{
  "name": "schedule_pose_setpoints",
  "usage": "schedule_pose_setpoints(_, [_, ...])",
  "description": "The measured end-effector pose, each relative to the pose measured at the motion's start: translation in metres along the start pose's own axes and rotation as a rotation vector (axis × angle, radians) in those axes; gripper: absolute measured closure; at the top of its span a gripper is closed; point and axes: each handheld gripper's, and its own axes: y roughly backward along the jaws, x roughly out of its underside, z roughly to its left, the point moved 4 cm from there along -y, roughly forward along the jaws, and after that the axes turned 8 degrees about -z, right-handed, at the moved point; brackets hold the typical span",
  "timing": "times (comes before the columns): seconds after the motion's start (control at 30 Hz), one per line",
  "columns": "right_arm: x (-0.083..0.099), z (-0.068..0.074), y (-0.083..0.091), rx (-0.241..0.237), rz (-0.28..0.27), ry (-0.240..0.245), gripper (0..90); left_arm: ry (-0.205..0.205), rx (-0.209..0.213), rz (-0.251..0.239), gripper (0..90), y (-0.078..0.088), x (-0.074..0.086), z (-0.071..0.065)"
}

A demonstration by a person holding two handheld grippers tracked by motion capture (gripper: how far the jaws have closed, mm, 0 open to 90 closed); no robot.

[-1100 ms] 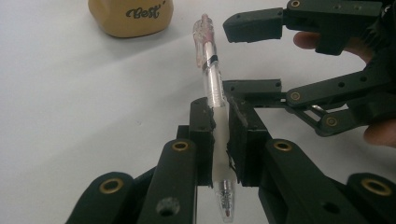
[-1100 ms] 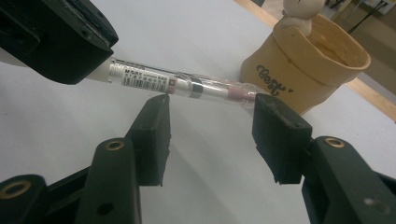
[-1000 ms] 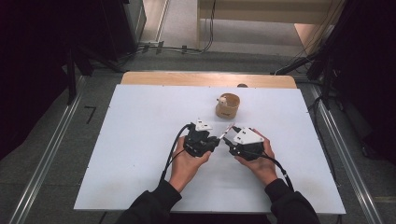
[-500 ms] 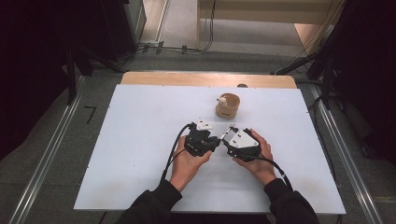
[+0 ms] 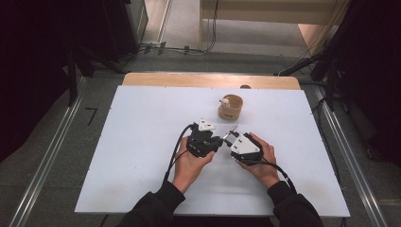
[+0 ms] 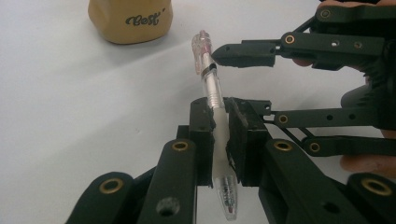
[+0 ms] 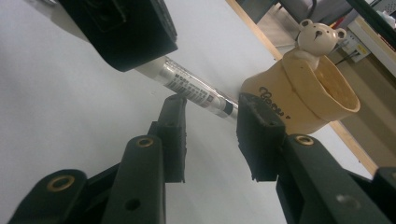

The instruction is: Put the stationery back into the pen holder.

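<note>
Near the counter's (image 5: 118, 156) middle, the left hand-held gripper (image 6: 217, 135) is clamped on a clear pen (image 6: 212, 100). The pen's long axis runs away from it toward the bear cup (image 5: 230, 107) farther off. The right hand-held gripper (image 7: 210, 123), just beside it, has just been closing; its jaws straddle the pen's free end, apparently not yet pressing.

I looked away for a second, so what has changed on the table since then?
Very little. The right tool has just been closing its jaws around the top end of the pen, which lies between them; they have not clamped it yet. The left tool keeps gripping the pen's middle, both hands stayed put, and the bear cup has not moved.
</note>
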Motion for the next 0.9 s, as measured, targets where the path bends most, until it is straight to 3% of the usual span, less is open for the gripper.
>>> schedule_pose_setpoints(0.63, [-0.003, 0.006, 0.001, 0.022, 0.0, 0.076, 69.6, 0.01, -0.01, -0.026, 81.1, 0.0, -0.002, 0.0])
schedule_pose_setpoints(0.77, [-0.004, 0.01, 0.001, 0.066, 0.005, 0.142, 66.9, 0.003, -0.004, -0.019, 81.0, 0.0, -0.002, -0.001])
schedule_pose_setpoints(0.9, [-0.005, 0.012, 0.001, 0.076, 0.003, 0.165, 66.9, 0.003, -0.003, -0.015, 81.0, -0.001, -0.002, -0.001])
